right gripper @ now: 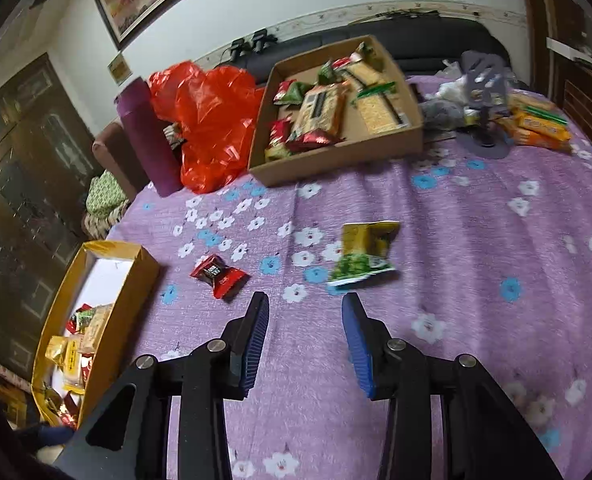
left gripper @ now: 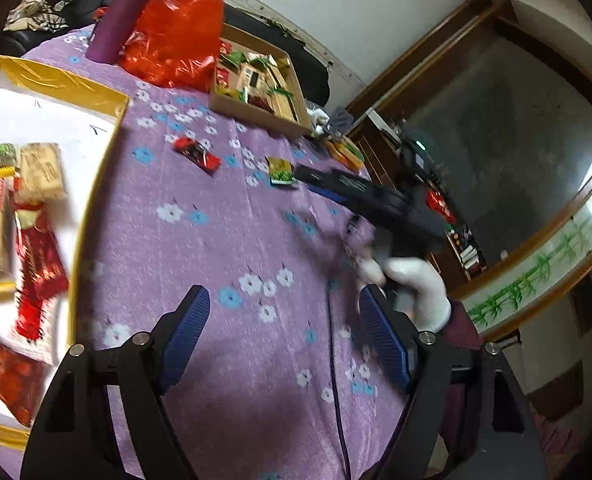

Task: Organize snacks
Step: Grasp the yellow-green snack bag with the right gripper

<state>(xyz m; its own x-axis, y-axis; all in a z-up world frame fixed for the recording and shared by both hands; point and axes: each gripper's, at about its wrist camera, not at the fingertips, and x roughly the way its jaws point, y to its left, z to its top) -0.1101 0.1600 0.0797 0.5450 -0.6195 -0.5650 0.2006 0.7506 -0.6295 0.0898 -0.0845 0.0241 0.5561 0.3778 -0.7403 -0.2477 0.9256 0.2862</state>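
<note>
A green-and-yellow snack packet (right gripper: 366, 254) lies on the purple flowered cloth (right gripper: 456, 260), just beyond my open, empty right gripper (right gripper: 305, 306). A red candy packet (right gripper: 219, 275) lies to its left. In the left wrist view, my left gripper (left gripper: 282, 300) is open and empty over the cloth; the red packet (left gripper: 197, 153) and green packet (left gripper: 282, 171) lie farther off. The right gripper (left gripper: 308, 182), held by a white-gloved hand (left gripper: 420, 288), reaches toward the green packet. The gold-rimmed box (left gripper: 76, 80) with several snacks is at my left.
A cardboard tray (right gripper: 344, 160) full of snacks stands at the back of the table. A red plastic bag (right gripper: 212, 120) and a purple cylinder (right gripper: 148, 136) stand left of it. Orange biscuit packs (right gripper: 540, 124) and a grey stand lie at back right. A cable (left gripper: 336, 380) crosses the cloth.
</note>
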